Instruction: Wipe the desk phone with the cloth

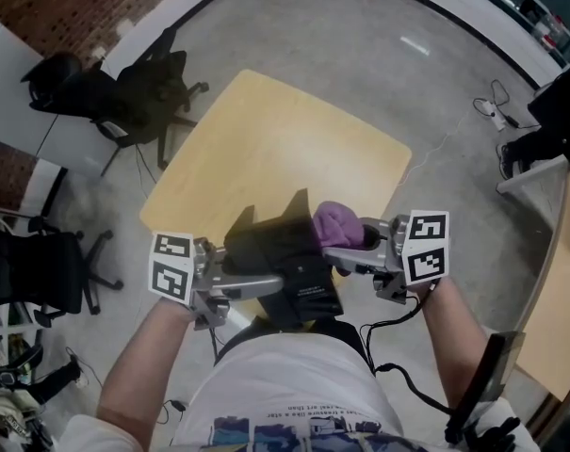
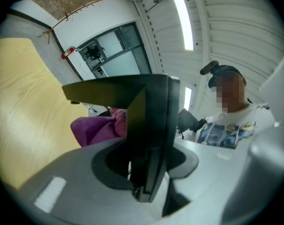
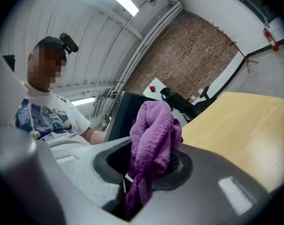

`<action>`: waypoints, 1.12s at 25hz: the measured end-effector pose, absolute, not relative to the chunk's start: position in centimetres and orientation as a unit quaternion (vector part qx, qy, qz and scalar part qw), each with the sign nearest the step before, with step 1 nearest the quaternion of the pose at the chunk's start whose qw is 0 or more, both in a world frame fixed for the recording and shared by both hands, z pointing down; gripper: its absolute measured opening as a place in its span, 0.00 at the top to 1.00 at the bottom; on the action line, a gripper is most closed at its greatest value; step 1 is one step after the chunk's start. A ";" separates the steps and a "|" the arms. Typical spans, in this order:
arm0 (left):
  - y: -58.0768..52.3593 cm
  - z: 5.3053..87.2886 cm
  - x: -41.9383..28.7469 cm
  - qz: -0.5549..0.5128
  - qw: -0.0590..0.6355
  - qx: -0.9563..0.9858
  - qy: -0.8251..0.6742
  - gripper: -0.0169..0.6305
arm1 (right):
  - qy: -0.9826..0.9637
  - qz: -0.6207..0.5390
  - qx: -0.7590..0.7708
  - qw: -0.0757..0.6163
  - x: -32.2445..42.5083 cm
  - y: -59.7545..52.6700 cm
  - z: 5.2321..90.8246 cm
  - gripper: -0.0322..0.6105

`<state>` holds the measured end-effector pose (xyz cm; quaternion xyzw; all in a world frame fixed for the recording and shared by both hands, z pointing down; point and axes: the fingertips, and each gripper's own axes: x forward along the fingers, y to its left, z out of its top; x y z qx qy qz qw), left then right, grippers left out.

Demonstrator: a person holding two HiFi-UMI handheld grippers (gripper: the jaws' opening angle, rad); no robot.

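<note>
Phone (image 1: 285,262), cloth (image 1: 336,224) over table (image 1: 294,149) near edge

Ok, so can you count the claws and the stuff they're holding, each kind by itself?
Claws: 2 (left claw, right claw)
Phone: 1, black, in the left claw
Cloth: 1, purple, in the right claw
Total: 4

Pale wooden table (image 1: 266,149) with rounded corners, standing on a grey floor (image 1: 360,55). A black office chair (image 1: 138,97) stands beside its left corner.
</note>
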<state>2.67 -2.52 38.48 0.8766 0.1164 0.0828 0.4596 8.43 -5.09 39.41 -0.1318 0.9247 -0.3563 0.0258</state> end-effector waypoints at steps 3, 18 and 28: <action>-3.2 38.4 2.2 0.075 0.461 0.878 0.108 0.70 | 0.923 -0.364 -0.122 0.013 8.1 -4.4 40.2 0.79; -5.4 38.1 1.0 0.050 0.467 0.880 0.071 0.70 | 0.908 -0.388 -0.143 -0.067 9.2 2.2 44.7 0.79; -5.7 39.3 1.0 0.067 0.467 0.879 0.073 0.70 | 0.918 -0.283 -0.268 -0.077 12.4 -2.0 38.9 0.79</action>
